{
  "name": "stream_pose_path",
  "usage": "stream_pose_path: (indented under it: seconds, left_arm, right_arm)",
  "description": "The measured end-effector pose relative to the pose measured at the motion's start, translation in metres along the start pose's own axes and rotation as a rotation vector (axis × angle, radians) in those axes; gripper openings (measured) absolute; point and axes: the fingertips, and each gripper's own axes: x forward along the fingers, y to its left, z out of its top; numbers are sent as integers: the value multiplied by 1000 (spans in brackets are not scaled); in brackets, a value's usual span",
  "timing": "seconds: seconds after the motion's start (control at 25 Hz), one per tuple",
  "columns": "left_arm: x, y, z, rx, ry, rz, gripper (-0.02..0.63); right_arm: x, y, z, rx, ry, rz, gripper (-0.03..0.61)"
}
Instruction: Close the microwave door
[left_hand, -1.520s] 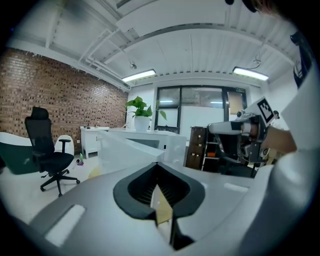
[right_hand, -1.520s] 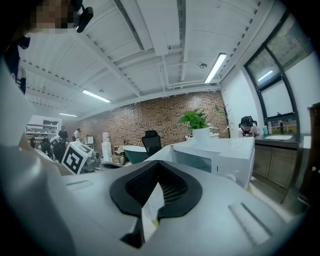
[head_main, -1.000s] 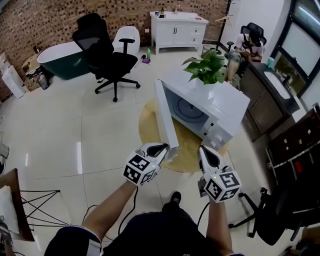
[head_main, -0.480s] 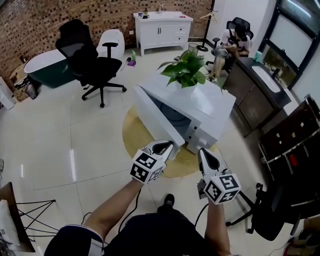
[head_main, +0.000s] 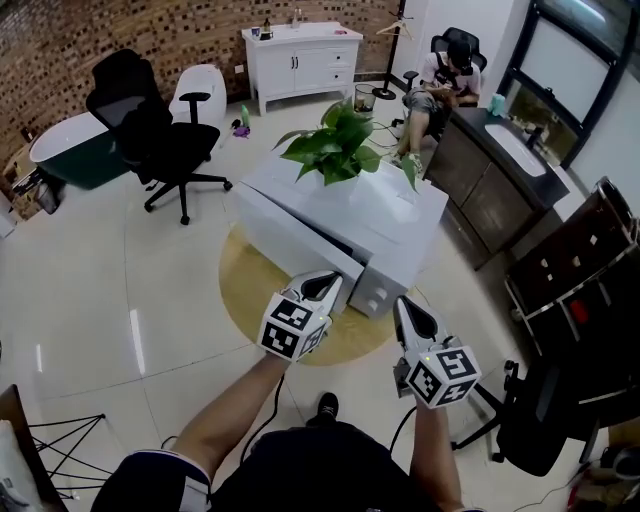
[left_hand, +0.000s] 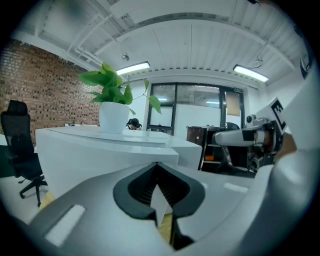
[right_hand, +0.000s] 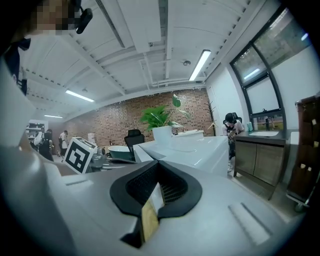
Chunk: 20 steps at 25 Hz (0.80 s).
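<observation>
The white microwave (head_main: 395, 215) stands on the floor at mid-frame with a potted plant (head_main: 335, 145) on top. Its door (head_main: 290, 238) lies almost flat against the front; I cannot tell whether it is fully latched. My left gripper (head_main: 325, 284) is shut, and its tip is against the door's right end, near the control panel (head_main: 378, 292). My right gripper (head_main: 408, 306) is also shut and holds nothing. It hovers just right of the microwave's near corner without touching it. The left gripper view shows its jaws (left_hand: 157, 165) close to the white body (left_hand: 100, 150).
A round yellow rug (head_main: 245, 290) lies under the microwave. A black office chair (head_main: 150, 130) and a bathtub (head_main: 60, 150) are at far left. A white cabinet (head_main: 300, 55) stands behind. A seated person (head_main: 440, 75), dark counter (head_main: 500, 170), shelf (head_main: 570, 280) and chair (head_main: 540, 420) line the right.
The door has swung from wide open to nearly flat against the microwave, with my left gripper following its edge. My right gripper has barely moved.
</observation>
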Motion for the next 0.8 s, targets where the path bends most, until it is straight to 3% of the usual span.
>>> stream_pose_path:
  seconds: [0.36, 0.8]
  left_arm:
    - [18, 4, 6, -42, -36, 37, 12]
    - [36, 7, 12, -37, 1, 91, 12]
  right_arm:
    - [9, -21, 6, -4, 5, 4, 2]
    - [17, -20, 5, 1, 11, 44, 2]
